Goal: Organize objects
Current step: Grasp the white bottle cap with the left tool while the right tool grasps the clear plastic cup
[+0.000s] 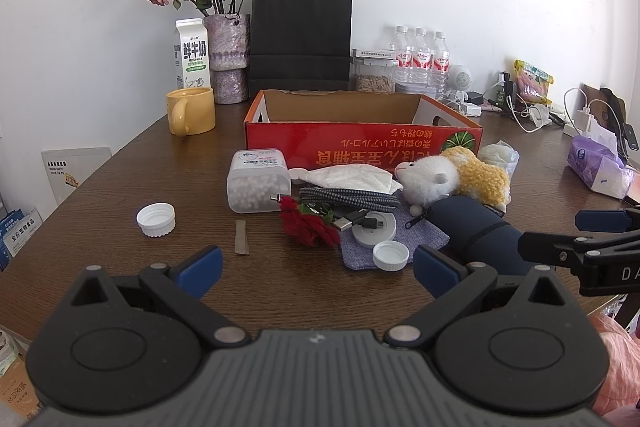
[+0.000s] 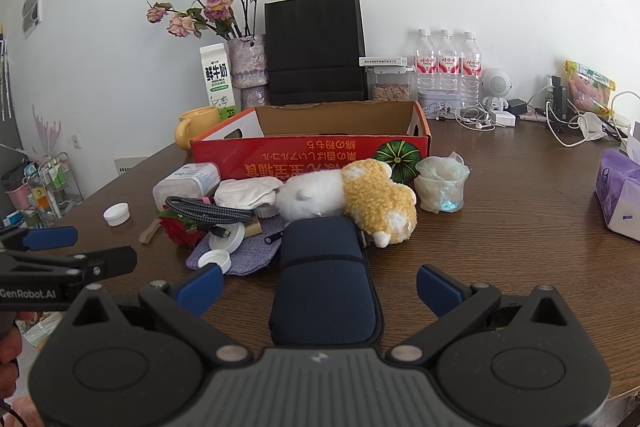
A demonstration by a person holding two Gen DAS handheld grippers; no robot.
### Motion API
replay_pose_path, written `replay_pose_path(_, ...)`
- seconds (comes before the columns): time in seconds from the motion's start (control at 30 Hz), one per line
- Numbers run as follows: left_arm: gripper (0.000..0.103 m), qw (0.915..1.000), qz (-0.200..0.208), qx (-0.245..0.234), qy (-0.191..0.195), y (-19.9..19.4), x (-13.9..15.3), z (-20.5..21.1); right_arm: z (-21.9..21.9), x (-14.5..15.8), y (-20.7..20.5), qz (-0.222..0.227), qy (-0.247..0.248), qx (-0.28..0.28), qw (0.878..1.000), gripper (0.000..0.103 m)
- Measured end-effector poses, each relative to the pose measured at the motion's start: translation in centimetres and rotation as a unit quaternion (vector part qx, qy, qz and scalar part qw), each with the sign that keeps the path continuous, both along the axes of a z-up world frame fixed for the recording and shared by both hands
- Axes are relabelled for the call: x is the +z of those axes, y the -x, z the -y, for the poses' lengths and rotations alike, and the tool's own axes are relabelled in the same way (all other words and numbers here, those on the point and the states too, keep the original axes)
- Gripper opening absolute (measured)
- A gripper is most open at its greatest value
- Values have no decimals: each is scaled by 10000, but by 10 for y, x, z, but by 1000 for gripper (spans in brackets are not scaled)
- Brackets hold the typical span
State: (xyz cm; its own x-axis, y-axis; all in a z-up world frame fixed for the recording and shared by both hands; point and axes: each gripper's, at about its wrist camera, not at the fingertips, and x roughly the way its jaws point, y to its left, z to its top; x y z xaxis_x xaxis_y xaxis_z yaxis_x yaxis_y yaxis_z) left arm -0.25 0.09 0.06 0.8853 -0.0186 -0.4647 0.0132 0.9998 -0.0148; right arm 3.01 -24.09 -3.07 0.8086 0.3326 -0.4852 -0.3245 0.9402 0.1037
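Both tools are released: the left gripper [image 1: 316,269] hovers with its blue pads spread wide above bare wood, and the right gripper [image 2: 318,287] is just as wide, its pads flanking the near end of a soft navy pouch [image 2: 326,283] without touching it. The pouch, a rounded fabric oblong with a zip, lies on the dark woodgrain table [image 2: 500,227], its far end against a woolly white-and-yellow plush [image 2: 352,197]. Left of it a heap sits on a grey woven cloth [image 1: 416,239]: a braided cable [image 1: 348,195], a red fabric rose [image 1: 310,227], a flat white puck [image 1: 374,229], a ribbed white cap [image 1: 391,255] and a crumpled tissue [image 1: 352,179]. A second cap [image 1: 156,219] lies apart to the left. Behind stands a red cardboard box [image 1: 360,143], open-topped
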Motion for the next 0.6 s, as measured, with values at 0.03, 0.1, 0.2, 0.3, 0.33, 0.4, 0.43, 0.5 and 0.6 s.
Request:
replay_pose_path(0.03,103,10000,33,25,6,0,2,-2,0,0,-1,4,18,-2,10000,103)
replay_pose_path(0.1,103,9999,91,104,26,-2,6,-7,2,2,-1,37,36,-4,10000,103)
replay_pose_path(0.2,103,9996,198,214,-2,-3,12,-15,6,5,-5,131,59,-67,9999,103)
replay_pose_path(0.3,103,9991,232,361,-35,-9,15,-24,12,7,-12,177,49,-147,9997,103)
replay_pose_path(0.33,103,9989,225,406,-27,-11,15,-27,14,8,-15,197,53,-169,9996,103)
replay_pose_path(0.4,103,9984,206,528,-31,-17,15,-35,18,8,-21,244,79,-224,9994,103)
replay_pose_path(0.43,103,9981,195,591,-39,-19,14,-39,20,9,-25,268,96,-254,9993,103)
replay_pose_path(0.5,103,9973,167,714,-32,-25,14,-47,24,9,-33,322,143,-314,9989,103)
replay_pose_path(0.6,103,9959,119,899,35,-34,12,-62,29,10,-46,418,274,-432,9978,103)
